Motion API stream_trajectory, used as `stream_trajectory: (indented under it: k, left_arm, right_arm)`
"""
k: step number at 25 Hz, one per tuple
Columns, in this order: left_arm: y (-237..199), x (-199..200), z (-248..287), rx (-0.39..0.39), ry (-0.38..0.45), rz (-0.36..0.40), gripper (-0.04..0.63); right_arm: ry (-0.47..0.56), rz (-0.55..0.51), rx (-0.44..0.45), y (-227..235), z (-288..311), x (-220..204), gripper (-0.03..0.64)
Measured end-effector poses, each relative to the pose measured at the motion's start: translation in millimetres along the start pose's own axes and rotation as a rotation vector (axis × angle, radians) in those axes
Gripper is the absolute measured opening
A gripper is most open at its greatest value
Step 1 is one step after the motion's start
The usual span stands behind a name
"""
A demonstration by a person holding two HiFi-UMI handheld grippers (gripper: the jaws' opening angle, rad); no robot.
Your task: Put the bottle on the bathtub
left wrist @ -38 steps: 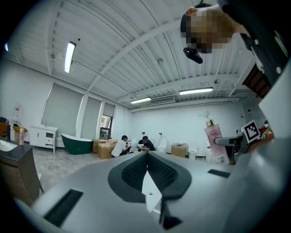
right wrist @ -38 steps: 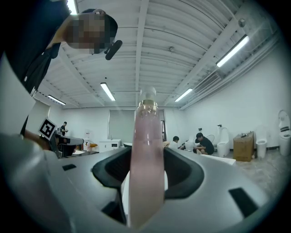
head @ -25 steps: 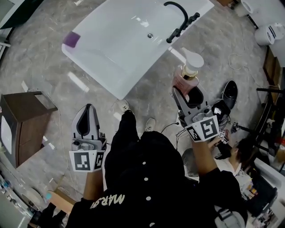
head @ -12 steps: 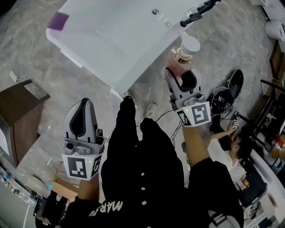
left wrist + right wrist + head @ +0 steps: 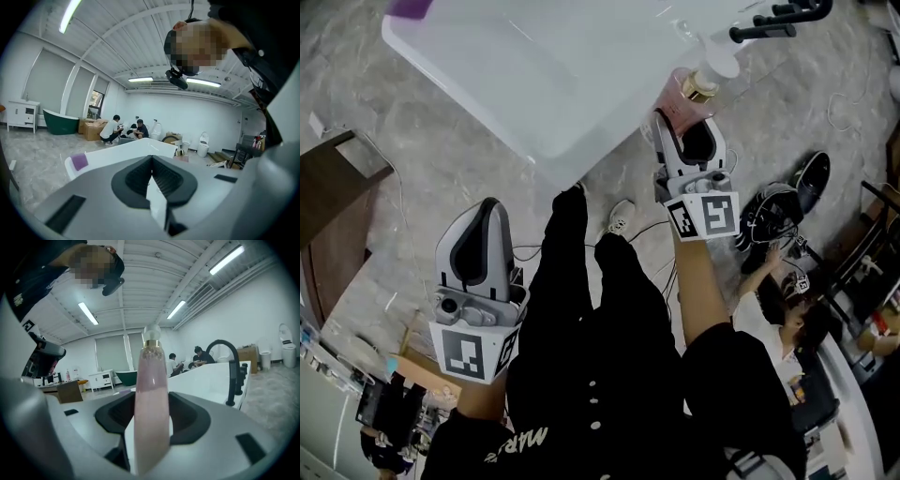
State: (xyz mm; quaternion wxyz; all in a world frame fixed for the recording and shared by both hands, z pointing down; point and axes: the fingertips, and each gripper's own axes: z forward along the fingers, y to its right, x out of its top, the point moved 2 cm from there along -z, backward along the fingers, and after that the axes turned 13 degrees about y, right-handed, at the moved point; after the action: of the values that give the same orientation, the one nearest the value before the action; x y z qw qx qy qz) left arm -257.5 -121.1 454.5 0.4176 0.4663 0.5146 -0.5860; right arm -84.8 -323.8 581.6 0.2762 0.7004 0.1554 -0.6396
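My right gripper [image 5: 682, 120] is shut on a pink pump bottle [image 5: 689, 89] with a gold collar and a white pump head. It holds the bottle upright at the near rim of the white bathtub [image 5: 534, 56], by the black faucet [image 5: 773, 19]. In the right gripper view the bottle [image 5: 151, 404] stands between the jaws, with the tub rim [image 5: 206, 380] and faucet [image 5: 229, 366] just beyond. My left gripper [image 5: 478, 246] hangs low at the left, shut and empty, away from the tub. Its own view looks over the tub [image 5: 126, 152].
A purple object [image 5: 412, 7] lies on the tub's far left corner. A dark wooden cabinet [image 5: 328, 216] stands at the left. Black shoes [image 5: 783, 202] and cables lie on the floor at the right, where a person [image 5: 787, 309] crouches. The grey marble floor surrounds the tub.
The right gripper has carried the bottle forward to the tub's rim near the faucet. The view has shifted toward the tub. The left gripper stays low and shut.
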Motion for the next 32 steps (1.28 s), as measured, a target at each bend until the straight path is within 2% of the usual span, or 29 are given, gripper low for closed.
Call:
stream_trajectory:
  k: [6, 15, 24, 32]
  left_arm:
    - [-6.5, -25.6, -3.1, 0.017, -0.023, -0.022, 0.011]
    - [-15.7, -44.7, -15.4, 0.04, -0.06, -0.036, 0.011]
    - [-10.0, -52.2, -23.2, 0.035, -0.071, -0.049, 0.011]
    - [3.2, -58.0, -25.6, 0.033, -0.072, -0.058, 0.011]
  right_arm:
    - [-0.027, -0.003, 0.009, 5.1, 19.4, -45.1, 0.221]
    - [-0.007, -0.03, 0.01, 3.4, 29.9, -75.9, 0.221]
    - [0.015, -0.057, 0.033, -4.2, 4.0, -80.2, 0.225]
    - [-0.021, -0.155, 0.091, -16.5, -19.2, -87.9, 0.225]
